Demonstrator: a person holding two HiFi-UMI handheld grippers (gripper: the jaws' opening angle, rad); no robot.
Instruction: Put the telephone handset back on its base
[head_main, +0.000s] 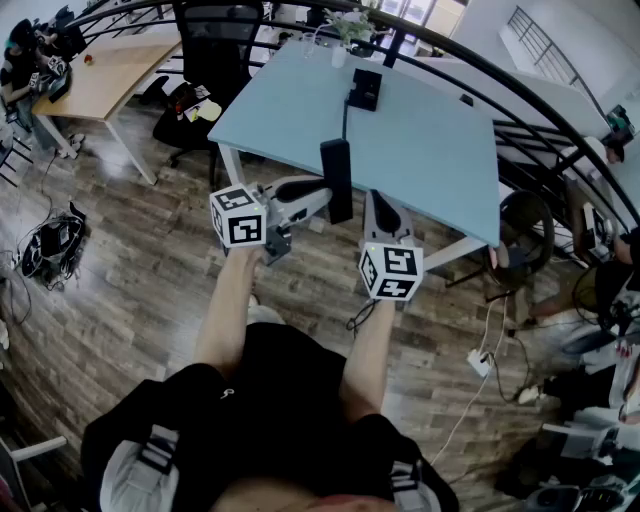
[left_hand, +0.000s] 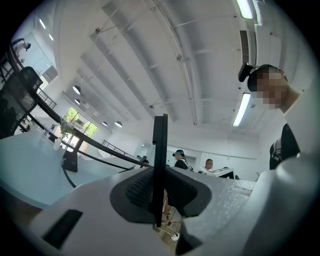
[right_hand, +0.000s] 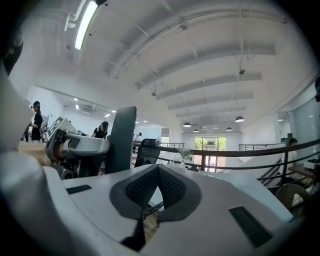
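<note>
Left gripper (head_main: 322, 197) is clamped on the telephone handset (head_main: 336, 180), which stands upright in the air over the near edge of the pale blue table (head_main: 430, 140). The head view shows the handset's broad black face. The left gripper view shows it edge-on as a thin dark blade (left_hand: 160, 150) pinched between the ribbed pads (left_hand: 142, 189) of the left gripper (left_hand: 159, 172). The right gripper (head_main: 376, 203) sits at about 4 o'clock from the handset. Its own view shows the jaws of the right gripper (right_hand: 158, 169) brought together at the tips with nothing clamped there. A coiled cord (right_hand: 149, 209) shows through the gap lower down, a detail the head view does not give, and I cannot tell whether it touches the pads. That same view has the handset (right_hand: 123, 140) as a grey slab at 10 o'clock. The telephone base (head_main: 363, 88) rests on the table at 12 o'clock from the handset, well apart from it, and shows small and dark in the left gripper view (left_hand: 70, 161). A potted plant (head_main: 348, 28) stands beyond the base. Each gripper carries a marker cube, the left one (head_main: 238, 217) and the right one (head_main: 390, 270), printed with black-and-white squares rather than letters. Both bare forearms, left (head_main: 228, 300) and right (head_main: 370, 340), reach forward from a black shirt, with the left gripper turned inward toward 3 o'clock and the right one pointing toward 12.
</note>
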